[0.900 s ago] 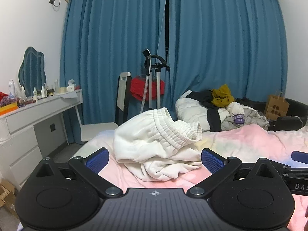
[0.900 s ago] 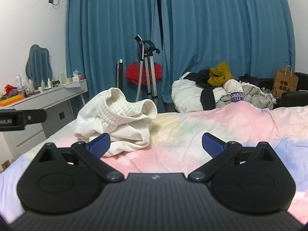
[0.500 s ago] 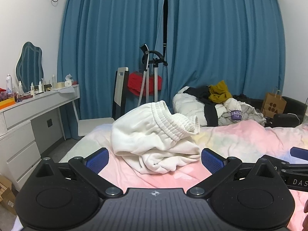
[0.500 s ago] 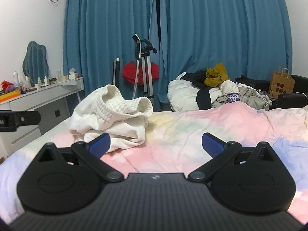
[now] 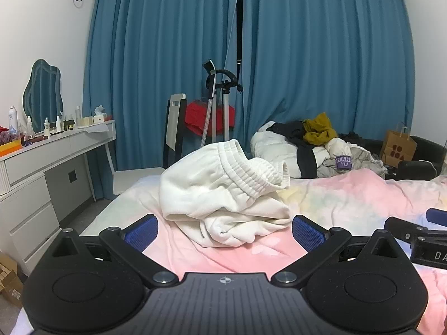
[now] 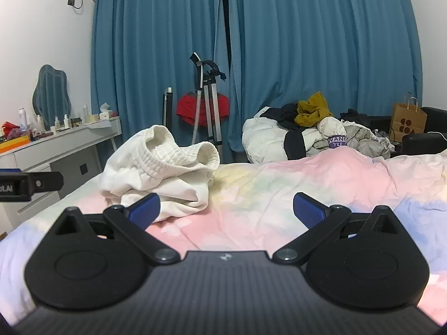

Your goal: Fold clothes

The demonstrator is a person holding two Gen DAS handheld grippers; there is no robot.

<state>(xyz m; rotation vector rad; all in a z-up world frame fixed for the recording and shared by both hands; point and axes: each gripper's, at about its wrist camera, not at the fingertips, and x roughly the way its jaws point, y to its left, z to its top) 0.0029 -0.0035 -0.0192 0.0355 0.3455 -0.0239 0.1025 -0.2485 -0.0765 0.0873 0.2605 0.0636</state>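
Fingers of the left gripper [image 5: 225, 230] and right gripper [image 6: 226, 208] are spread wide, empty — the white sweatpants [image 5: 223, 192] lie crumpled just ahead. Grabbing the heap blindly could pinch the bedspread [image 6: 279, 195] too.

Right tool [image 6: 225, 209] is sitting low in the frame with its blue pads [image 6: 308, 209] spread wide apart, nothing between them, just hovering over the pastel bedspread [image 6: 293, 192]. The crumpled white sweatpants [image 6: 159, 173] are lying in a heap left of centre, ribbed waistband facing up, with the left pad overlapping their near edge. The other tool [image 6: 28, 185] is poking in from the left edge. A pile of clothes [image 6: 315, 131] is sitting at the back against the blue curtains [image 6: 307, 42].
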